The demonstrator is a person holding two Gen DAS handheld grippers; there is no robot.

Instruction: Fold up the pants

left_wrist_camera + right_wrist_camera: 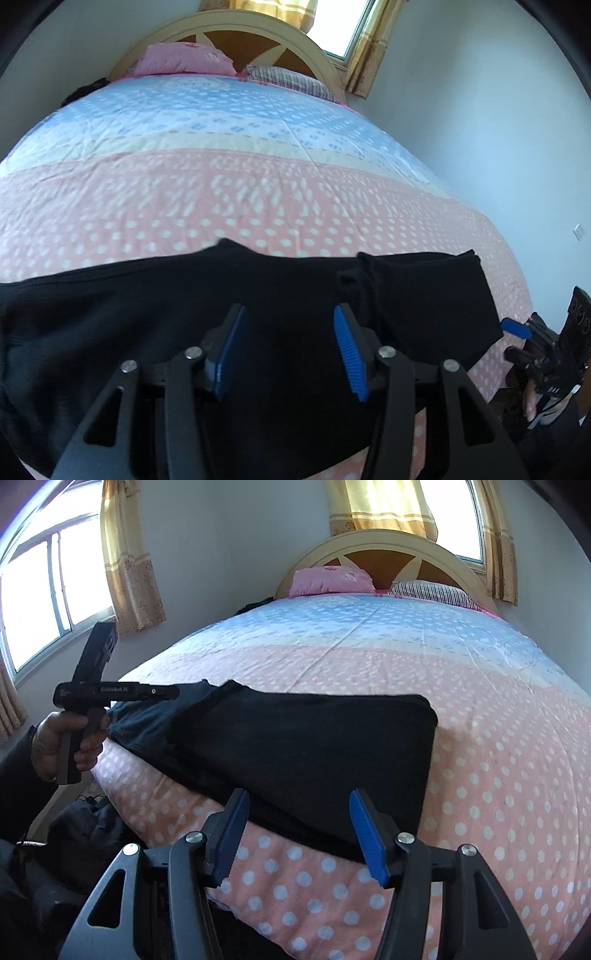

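Observation:
The black pants (295, 280) lie folded across the near end of the pink dotted bedspread (258, 206). My left gripper (290, 314) hovers over their middle, open, with nothing between its blue pads. In the right wrist view the pants (303, 746) form a flat rectangle, and a looser layer trails off at the left. My right gripper (299, 797) stands open above their near edge and grips nothing. A hand (70, 738) holds the left gripper (162, 692) at the pants' left end. One blue pad (515, 328) of the right gripper shows at the pants' right end.
A pink pillow (332, 579) and a striped pillow (428, 590) lie at the rounded headboard (388, 542). Windows with yellow curtains (129, 561) line the walls. A dark heap (85, 827) sits on the floor by the bed's left corner. A wall (498, 147) runs along the right.

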